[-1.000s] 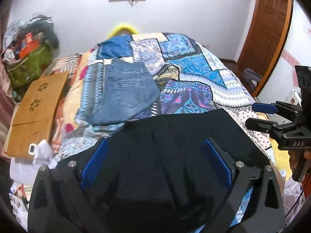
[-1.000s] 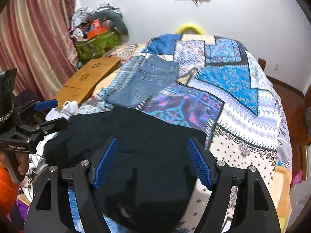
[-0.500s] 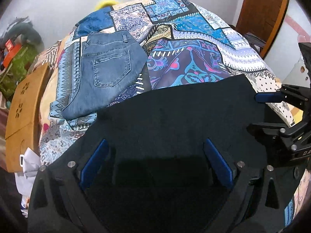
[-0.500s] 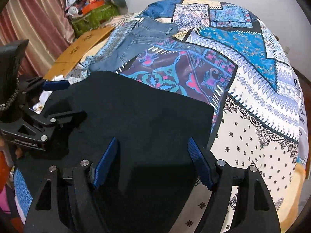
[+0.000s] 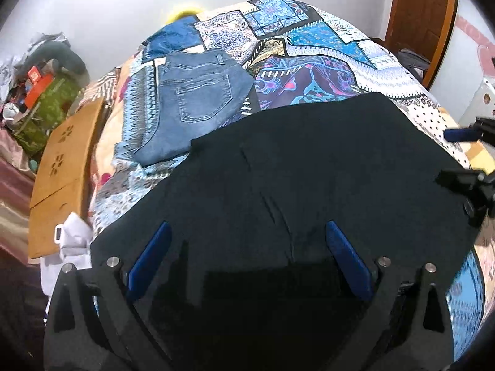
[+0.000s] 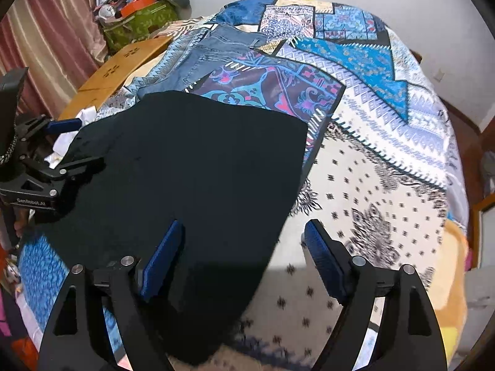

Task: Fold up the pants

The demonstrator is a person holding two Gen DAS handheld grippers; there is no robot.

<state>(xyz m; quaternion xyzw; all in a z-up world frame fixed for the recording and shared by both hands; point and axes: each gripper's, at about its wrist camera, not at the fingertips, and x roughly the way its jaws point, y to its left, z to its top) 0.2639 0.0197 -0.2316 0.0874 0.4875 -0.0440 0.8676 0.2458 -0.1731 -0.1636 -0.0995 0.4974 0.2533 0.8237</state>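
Black pants (image 5: 309, 170) lie spread flat across the near part of the patterned bedspread (image 5: 324, 40). My left gripper (image 5: 247, 225) hovers open over their near left part, blue pads wide apart, with only flat cloth below. My right gripper (image 6: 244, 224) straddles the right edge of the black pants (image 6: 201, 170); its jaws are opening, and nothing is pinched between them. One finger is over the cloth, the other over the bedspread (image 6: 386, 154). Each gripper also shows in the other's view: the left gripper (image 6: 83, 143), the right gripper (image 5: 448, 156).
Folded blue jeans (image 5: 191, 105) lie farther up the bed, also seen as the jeans (image 6: 216, 52). A wooden board (image 5: 58, 160), a white cloth (image 5: 74, 238) and a green bag (image 5: 49, 102) sit left of the bed. A wooden door (image 5: 423, 15) stands at the right.
Both grippers have come down closer to the black pants. The right gripper's jaws stand a little wider and now sit across the pants' right edge.
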